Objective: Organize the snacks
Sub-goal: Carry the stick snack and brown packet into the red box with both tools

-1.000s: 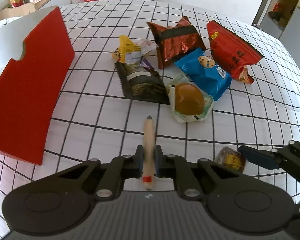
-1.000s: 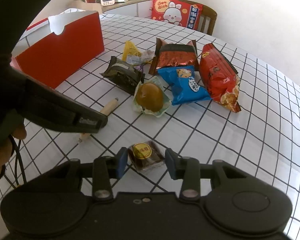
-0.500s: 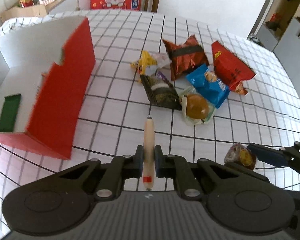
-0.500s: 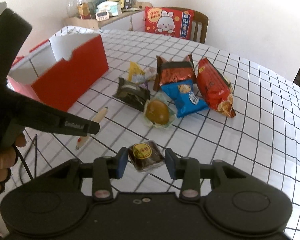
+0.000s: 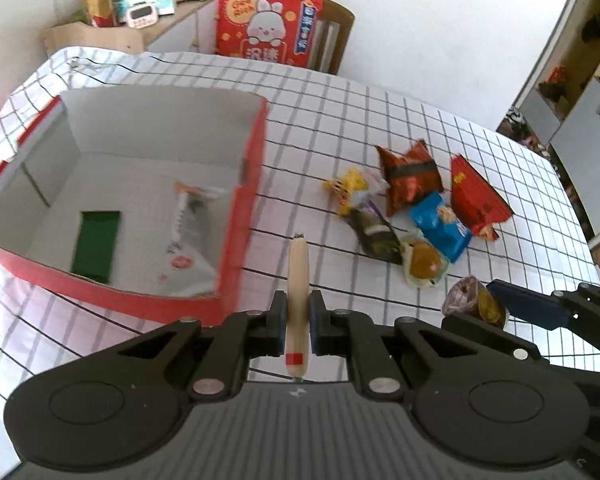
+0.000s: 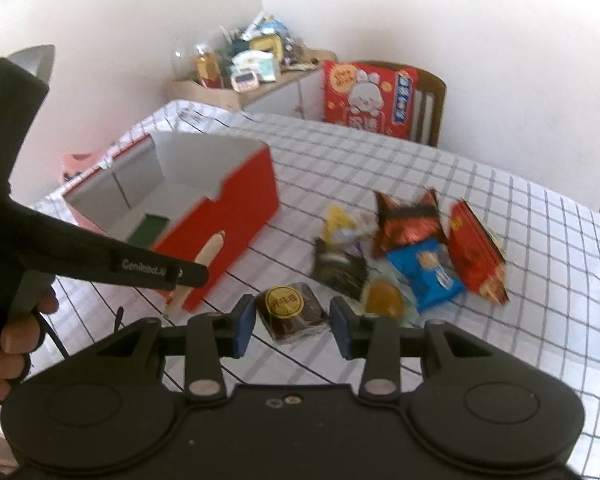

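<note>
My left gripper [image 5: 297, 325] is shut on a thin beige sausage stick [image 5: 298, 280] and holds it above the table, just right of the open red box [image 5: 244, 216]. The box holds a green packet [image 5: 96, 246] and a white packet [image 5: 188, 236]. My right gripper [image 6: 293, 322] is shut on a small brown cake packet with a yellow label [image 6: 290, 312], held above the table; it also shows in the left wrist view [image 5: 474, 300]. The left gripper and stick [image 6: 208, 254] show in the right wrist view, in front of the red box [image 6: 236, 216].
A pile of snack packets lies on the checked tablecloth [image 5: 340, 120]: red bag [image 5: 478, 200], blue packet [image 5: 440, 226], dark red packet [image 5: 412, 178], yellow packet [image 5: 350, 188], dark green packet [image 5: 374, 232], round pastry [image 5: 422, 262]. A chair with a red cushion [image 5: 268, 28] stands behind the table.
Both grippers have risen and drawn back with their snacks. The left one has swung toward the red box, so the box's inside now shows.
</note>
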